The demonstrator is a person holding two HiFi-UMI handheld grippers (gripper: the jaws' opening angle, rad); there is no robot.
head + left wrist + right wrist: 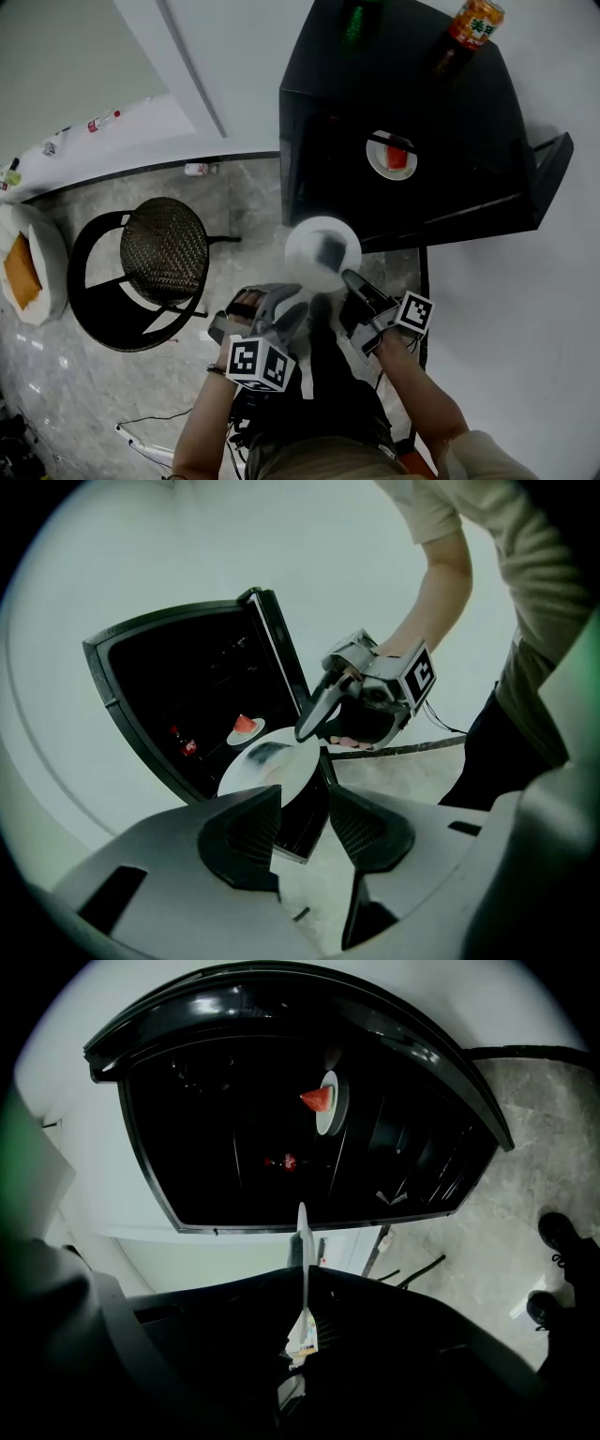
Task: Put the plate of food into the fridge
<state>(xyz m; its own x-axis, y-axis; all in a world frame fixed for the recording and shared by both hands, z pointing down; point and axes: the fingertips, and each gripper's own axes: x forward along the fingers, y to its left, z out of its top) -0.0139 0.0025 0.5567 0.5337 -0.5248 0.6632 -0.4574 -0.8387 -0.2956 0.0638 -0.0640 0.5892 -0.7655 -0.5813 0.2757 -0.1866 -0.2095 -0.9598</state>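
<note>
A white plate [322, 251] with a dark patch on it hangs in front of the open black fridge [469, 141]. My right gripper [349, 278] is shut on the plate's rim; in the right gripper view the plate [302, 1241] shows edge-on between the closed jaws. My left gripper [305, 305] sits just below the plate with its jaws apart and its left fingertip [253, 808] at the plate's near edge [267, 771], not pressing on it. A second small plate with a red watermelon slice [391, 156] rests on a shelf inside the fridge.
The fridge door [553, 169] stands open at the right. An orange drink bottle [473, 23] and a green bottle [354, 19] stand on top of the fridge. A cola bottle [186, 744] is inside. A wicker stool [164, 251] stands to the left on the marble floor.
</note>
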